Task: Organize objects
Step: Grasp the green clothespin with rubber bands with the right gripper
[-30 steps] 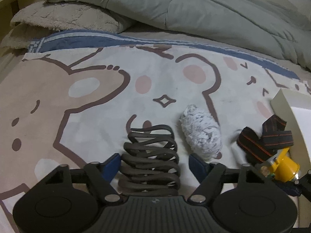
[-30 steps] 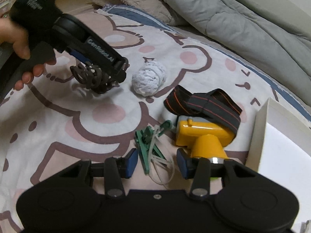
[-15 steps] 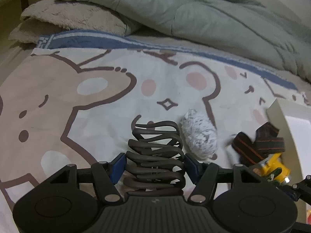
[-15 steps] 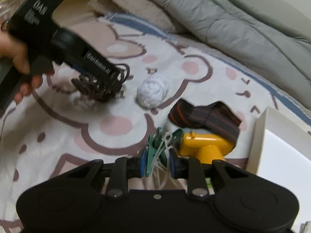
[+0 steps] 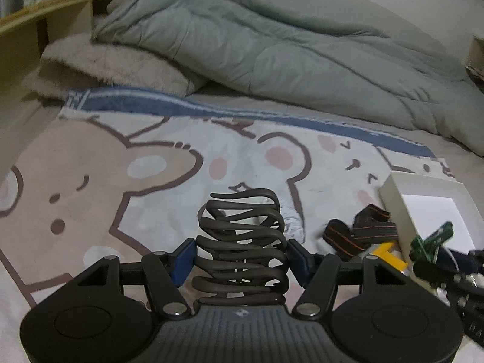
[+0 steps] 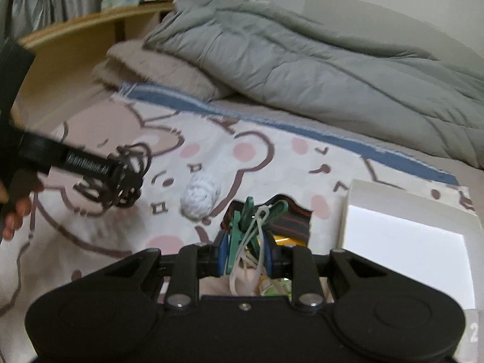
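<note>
Both grippers are now lifted off the bedsheet [image 5: 169, 139] — left gripper [image 5: 240, 255] clamping the dark coil [image 5: 242, 242], right gripper [image 6: 243, 252] pinching green clips [image 6: 242, 227].

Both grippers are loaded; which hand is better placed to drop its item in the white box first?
Probably right: the right gripper, holding the green clip, sits beside the white box. The left gripper with the coil is farther away.

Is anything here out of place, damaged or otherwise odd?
Nothing looks damaged or spilled. A white yarn ball and a striped strap over a yellow item lie loose on the bedsheet beside the white box, not inside it.
</note>
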Available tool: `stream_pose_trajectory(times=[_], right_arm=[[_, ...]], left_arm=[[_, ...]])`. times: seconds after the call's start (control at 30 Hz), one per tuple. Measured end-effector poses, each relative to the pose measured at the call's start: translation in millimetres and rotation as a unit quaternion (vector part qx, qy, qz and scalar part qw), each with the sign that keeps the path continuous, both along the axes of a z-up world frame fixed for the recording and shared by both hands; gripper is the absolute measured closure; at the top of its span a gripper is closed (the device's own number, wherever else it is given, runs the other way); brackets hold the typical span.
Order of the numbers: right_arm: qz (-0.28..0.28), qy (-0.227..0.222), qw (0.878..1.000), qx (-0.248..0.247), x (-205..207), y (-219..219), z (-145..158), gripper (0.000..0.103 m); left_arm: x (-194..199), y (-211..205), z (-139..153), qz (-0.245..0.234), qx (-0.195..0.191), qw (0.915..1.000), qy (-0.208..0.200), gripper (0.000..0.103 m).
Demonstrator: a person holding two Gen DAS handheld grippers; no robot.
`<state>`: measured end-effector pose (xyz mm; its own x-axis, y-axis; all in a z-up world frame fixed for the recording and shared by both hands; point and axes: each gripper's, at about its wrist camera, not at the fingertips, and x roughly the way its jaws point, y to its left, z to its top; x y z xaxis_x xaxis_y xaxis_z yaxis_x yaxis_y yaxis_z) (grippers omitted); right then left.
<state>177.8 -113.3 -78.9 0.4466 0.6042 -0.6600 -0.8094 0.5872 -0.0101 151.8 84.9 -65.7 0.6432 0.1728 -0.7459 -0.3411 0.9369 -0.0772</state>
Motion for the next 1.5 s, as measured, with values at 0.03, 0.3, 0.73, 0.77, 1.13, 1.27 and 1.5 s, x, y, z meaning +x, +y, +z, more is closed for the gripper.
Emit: stream_pose_trajectory(times=[0.03,0.3,0.73,0.77,1.13,1.27,1.5], right_arm=[[-0.005,-0.001,1.0,0.005,-0.6,-3.0,3.2,0.078],[-0.041,-0.004,0.998,0.037,-6.7,-22.7,25.7,0.084],[-0.038,0.047,0.998,0.03,-18.0,-38.5,32.7,0.085],[-0.042,0.063,0.997,0.018,-16.6,-37.3,27.2,0.084],[-0.034,0.124,0.987,-0.098,-6.5,-12.5,-30.8,0.079],[-0.027,0.133,0.983,-0.127,-2.0,-0.2,-47.1,0.079],[-0.022,0.152,0.976,-0.154,1.8,18.0,-68.6,0.077]], left_arm=[[-2.7,-2.3,3.8,-0.004,0.003,1.0,-0.005,0.038],[-25.4,-28.8,31.3,-0.032,0.046,0.9973,-0.049,0.038],[-45.7,-41.2,48.4,-0.037,0.023,0.9963,-0.073,0.038],[-45.3,-41.1,48.8,-0.038,0.023,0.9963,-0.074,0.038],[-35.5,-38.5,43.5,-0.043,0.017,0.9966,-0.068,0.038],[-31.8,-36.0,41.1,-0.042,0.014,0.9968,-0.065,0.038],[-24.4,-31.1,33.3,-0.042,0.016,0.9976,-0.053,0.038]])
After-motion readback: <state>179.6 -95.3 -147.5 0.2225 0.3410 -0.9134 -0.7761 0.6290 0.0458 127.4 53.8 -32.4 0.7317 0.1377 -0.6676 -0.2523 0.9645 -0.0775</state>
